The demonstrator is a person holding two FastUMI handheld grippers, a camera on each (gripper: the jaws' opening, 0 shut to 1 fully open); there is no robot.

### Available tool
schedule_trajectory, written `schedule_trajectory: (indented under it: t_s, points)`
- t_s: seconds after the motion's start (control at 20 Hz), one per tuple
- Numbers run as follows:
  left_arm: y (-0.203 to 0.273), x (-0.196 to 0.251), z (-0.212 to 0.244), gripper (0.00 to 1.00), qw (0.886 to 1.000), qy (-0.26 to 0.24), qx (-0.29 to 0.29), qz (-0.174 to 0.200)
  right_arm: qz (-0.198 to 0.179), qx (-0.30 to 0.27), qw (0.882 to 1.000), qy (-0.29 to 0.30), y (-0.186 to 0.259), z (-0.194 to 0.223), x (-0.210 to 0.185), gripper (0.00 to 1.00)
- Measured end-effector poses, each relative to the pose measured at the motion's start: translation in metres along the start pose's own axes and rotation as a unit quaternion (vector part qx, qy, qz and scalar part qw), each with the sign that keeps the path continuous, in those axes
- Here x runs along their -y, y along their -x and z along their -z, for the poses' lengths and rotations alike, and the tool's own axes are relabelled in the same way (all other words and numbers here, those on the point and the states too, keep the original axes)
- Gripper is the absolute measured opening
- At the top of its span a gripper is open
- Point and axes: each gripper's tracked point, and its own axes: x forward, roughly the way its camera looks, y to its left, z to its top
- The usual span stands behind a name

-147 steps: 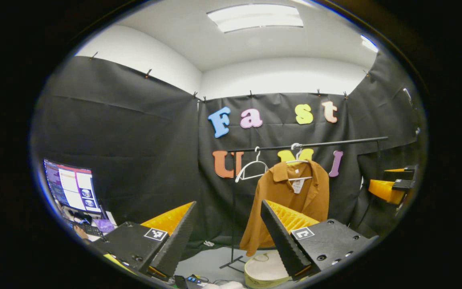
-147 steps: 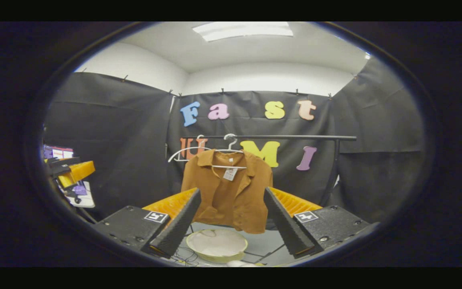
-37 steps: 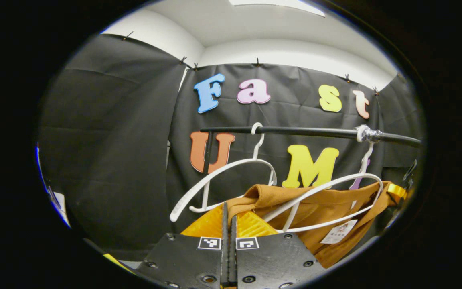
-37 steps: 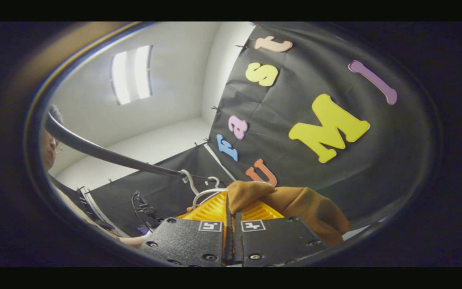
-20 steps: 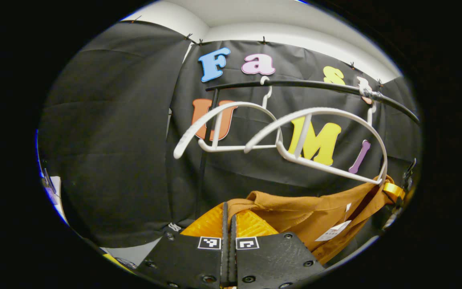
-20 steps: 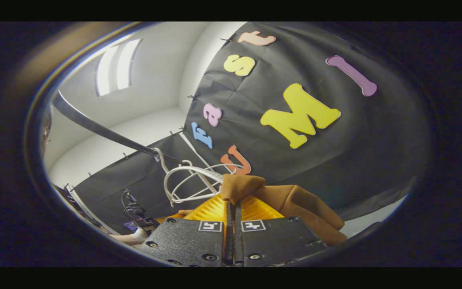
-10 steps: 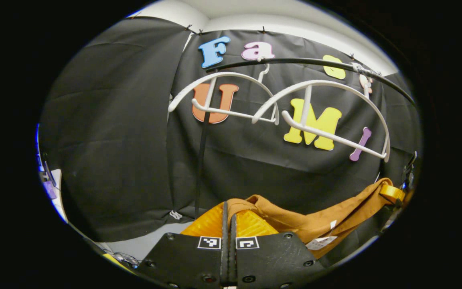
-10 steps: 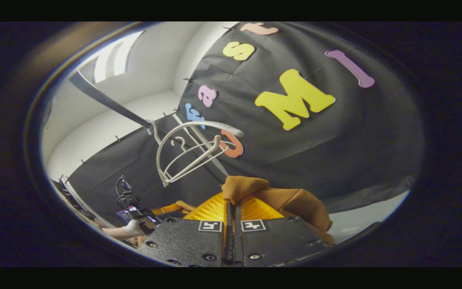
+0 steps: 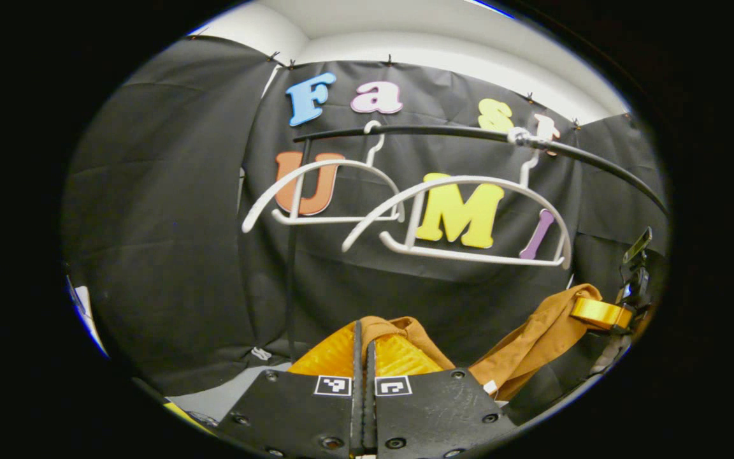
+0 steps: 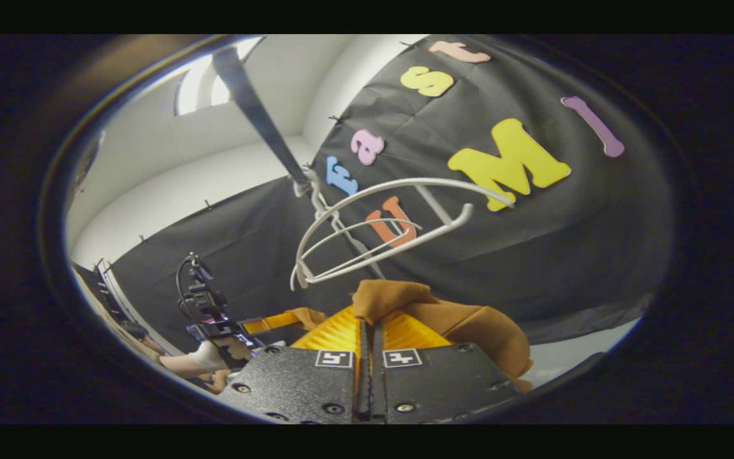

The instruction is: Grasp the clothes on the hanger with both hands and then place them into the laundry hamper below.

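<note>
Black metal clothes rail (image 9: 443,132) runs across the top of the left gripper view, and under it both white plastic hangers (image 9: 462,220) are bare now. Half a second back the rust-brown cotton shirt (image 9: 526,341) was already off but strung fairly taut between the two grippers; now it sags in a deeper dip, so the hands look like they've moved closer together and lower. So I'd say the pull-off step is done and what's left is the drop into the hamper, which I can't spot from here.

Left gripper (image 9: 362,335) is clamped tight on a fold of the shirt, jaws pressed together, pointing up toward the rail. Right gripper (image 10: 367,312) is the same deal, pinching a bunched bit of collar or shoulder, but rolled over sideways so the rail slants steeply in the right gripper view. That view also catches a hand (image 10: 217,354) holding the other gripper, lower left.
</note>
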Motion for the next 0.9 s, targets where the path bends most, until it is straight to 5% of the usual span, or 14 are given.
schedule_trajectory:
  t_s: [0.4,0.9]
  points:
    - [-0.005,0.067,0.011,0.05,0.994,-0.020,-0.023,0.101,0.001,-0.046,0.998,0.040,-0.037,0.038,-0.055,0.04]
    - [-0.008,0.079,0.168,0.00,0.983,-0.044,-0.134,0.119,0.105,-0.189,0.976,0.039,-0.020,0.179,0.002,0.04]
